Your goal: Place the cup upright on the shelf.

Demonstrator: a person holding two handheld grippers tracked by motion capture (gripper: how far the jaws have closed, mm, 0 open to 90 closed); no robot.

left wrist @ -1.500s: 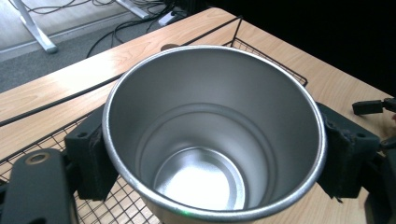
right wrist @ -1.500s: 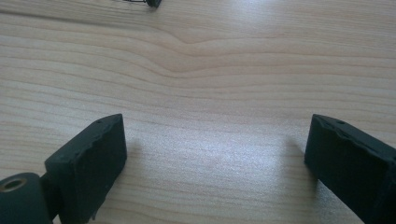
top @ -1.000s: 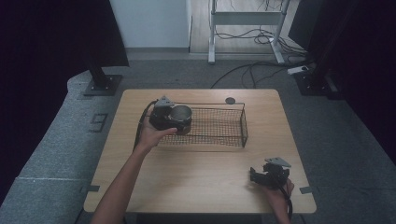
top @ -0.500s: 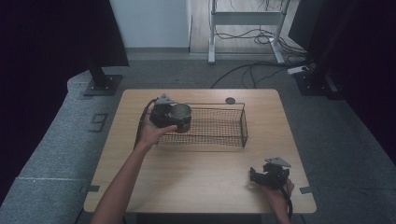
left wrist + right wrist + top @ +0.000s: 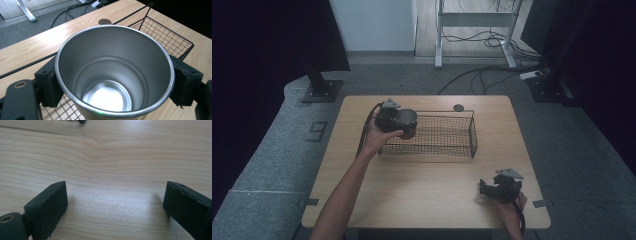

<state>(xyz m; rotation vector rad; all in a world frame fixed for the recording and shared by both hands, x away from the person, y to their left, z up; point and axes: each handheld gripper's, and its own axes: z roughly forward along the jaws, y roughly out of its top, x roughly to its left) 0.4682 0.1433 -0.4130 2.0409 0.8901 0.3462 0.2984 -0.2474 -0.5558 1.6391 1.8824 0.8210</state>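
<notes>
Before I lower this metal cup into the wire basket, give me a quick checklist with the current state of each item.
1. Grip on the metal cup: the left tool has a pad on each side of the wall just under the rim: ok.
2. Cup upright, mouth up: ok.
3. Cup empty, bare metal bottom in the left gripper view: ok.
4. Cup over the wire basket: it sits at the basket's left end, mesh visible beneath it: ok.
5. Clearance between the cup's base and the mesh: cannot tell.
6. Right tool out of the way: open, low over bare table near the front right corner, apart from the basket: ok.
</notes>
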